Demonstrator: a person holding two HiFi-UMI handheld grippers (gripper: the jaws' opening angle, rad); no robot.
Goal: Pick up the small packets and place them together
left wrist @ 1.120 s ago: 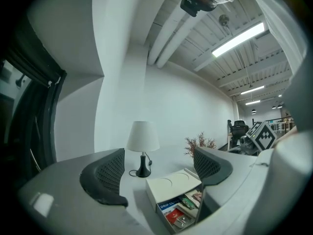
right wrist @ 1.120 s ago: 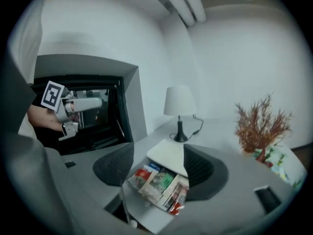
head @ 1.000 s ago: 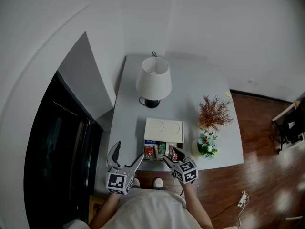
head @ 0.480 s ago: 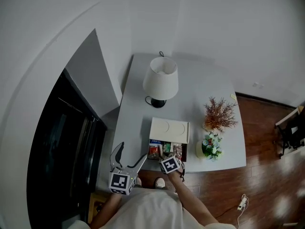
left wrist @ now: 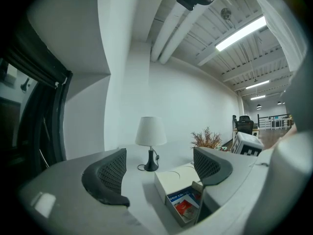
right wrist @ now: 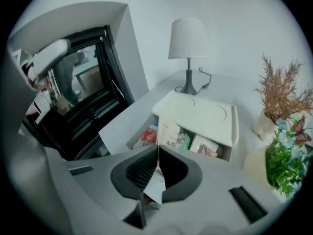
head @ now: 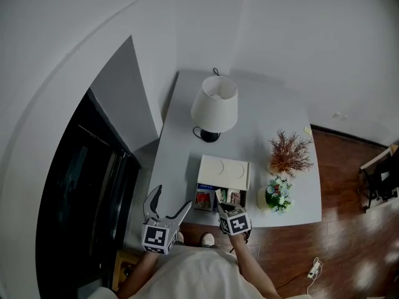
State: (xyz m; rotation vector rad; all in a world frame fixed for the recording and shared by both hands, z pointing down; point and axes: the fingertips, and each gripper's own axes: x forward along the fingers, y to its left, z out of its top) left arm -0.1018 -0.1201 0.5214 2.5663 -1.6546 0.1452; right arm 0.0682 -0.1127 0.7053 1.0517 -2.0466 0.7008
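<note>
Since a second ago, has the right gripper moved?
Yes. Against the white box, the right gripper slid left from its right front corner toward the middle, and its jaws have just been closing, now on a packet.

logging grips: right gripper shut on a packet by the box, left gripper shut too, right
No: the left gripper is open and empty, per the left gripper view. The right gripper has just closed on a packet by the box.

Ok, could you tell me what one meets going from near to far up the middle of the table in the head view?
right gripper, jaws just closed on a small packet → white box, its near compartment open with packets inside → lamp
</note>
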